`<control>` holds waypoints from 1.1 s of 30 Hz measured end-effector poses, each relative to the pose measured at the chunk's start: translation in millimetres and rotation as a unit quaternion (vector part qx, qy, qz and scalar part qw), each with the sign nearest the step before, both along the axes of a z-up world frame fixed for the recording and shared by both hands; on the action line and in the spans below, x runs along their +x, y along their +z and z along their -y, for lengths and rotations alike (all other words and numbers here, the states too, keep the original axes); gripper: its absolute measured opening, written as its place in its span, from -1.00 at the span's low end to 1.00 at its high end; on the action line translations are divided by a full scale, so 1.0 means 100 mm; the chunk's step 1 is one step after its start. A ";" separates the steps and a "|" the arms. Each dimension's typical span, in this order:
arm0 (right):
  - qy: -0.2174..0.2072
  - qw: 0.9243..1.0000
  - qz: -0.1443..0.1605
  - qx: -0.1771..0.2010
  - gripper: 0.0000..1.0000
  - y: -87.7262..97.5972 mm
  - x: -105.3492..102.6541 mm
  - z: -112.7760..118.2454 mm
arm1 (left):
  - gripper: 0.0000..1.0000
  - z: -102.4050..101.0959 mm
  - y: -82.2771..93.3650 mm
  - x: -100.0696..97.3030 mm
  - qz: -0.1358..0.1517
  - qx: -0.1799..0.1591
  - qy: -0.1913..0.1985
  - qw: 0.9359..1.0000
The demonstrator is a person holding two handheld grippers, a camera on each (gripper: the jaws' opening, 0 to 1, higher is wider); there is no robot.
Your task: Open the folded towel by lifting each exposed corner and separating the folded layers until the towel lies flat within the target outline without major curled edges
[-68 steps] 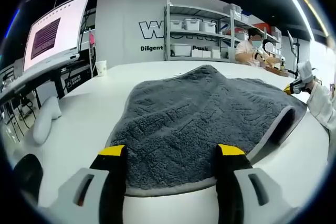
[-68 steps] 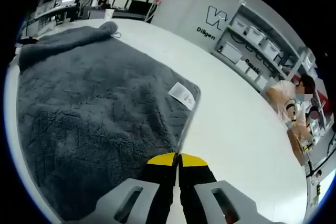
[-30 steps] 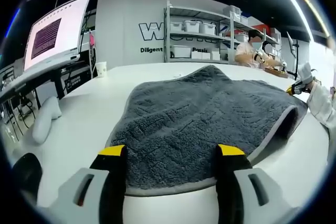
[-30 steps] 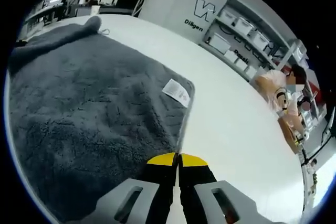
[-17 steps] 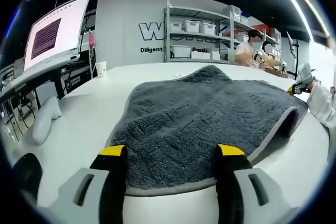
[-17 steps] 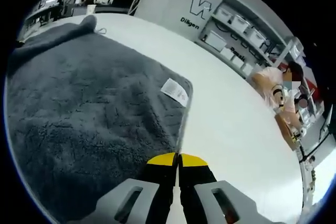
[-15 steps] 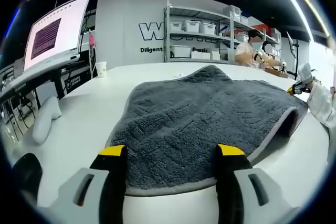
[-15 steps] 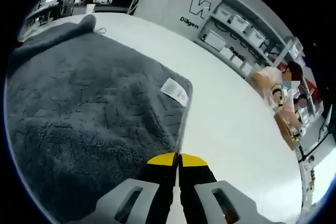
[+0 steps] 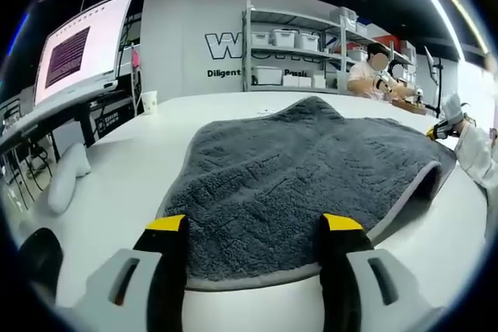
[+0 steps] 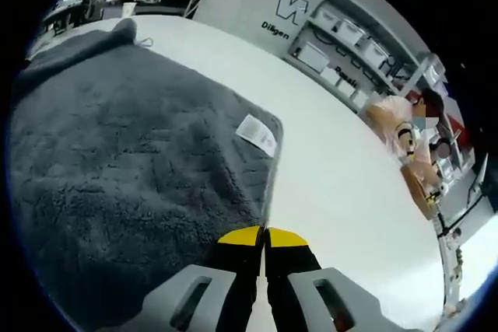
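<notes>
Left gripper view: my left tongs (image 9: 254, 225) sit spread at the near hem of the grey towel (image 9: 311, 169), which lies across the white desk (image 9: 117, 184). Behind it stand a shelf (image 9: 292, 48) with bins, a lit screen (image 9: 82, 48) and a paper cup (image 9: 149, 100). Right gripper view: my right tongs (image 10: 264, 232) are pressed together on the towel's edge, its tag (image 10: 255, 131) showing near the corner.

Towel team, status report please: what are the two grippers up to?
Left gripper open, fingers straddling near hem of grey towel. Right gripper shut on towel edge. White care label showing. Table ahead bare.
</notes>
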State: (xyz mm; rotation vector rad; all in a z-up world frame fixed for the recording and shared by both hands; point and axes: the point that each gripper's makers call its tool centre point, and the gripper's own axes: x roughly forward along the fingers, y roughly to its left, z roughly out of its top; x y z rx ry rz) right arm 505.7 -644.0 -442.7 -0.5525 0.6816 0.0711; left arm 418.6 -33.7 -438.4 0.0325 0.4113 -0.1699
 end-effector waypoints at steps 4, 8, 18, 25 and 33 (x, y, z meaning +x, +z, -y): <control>-0.003 1.000 0.000 -0.003 -1.00 0.00 0.00 0.03 | 0.34 0.00 0.00 0.00 -0.001 0.001 -0.001 1.000; -0.006 1.000 0.000 -0.007 -1.00 0.00 0.00 0.05 | 0.34 0.00 0.00 0.00 -0.002 0.001 -0.002 1.000; -0.015 1.000 0.000 -0.010 -1.00 0.00 -0.02 0.12 | 0.31 -0.01 0.00 0.00 -0.001 -0.002 0.000 1.000; -0.021 1.000 0.000 -0.010 -1.00 0.00 -0.03 0.16 | 0.30 -0.01 0.00 -0.01 0.001 -0.002 -0.002 1.000; -0.025 1.000 0.000 -0.011 -1.00 0.00 -0.04 0.20 | 0.29 -0.01 -0.01 -0.02 -0.002 0.001 -0.002 1.000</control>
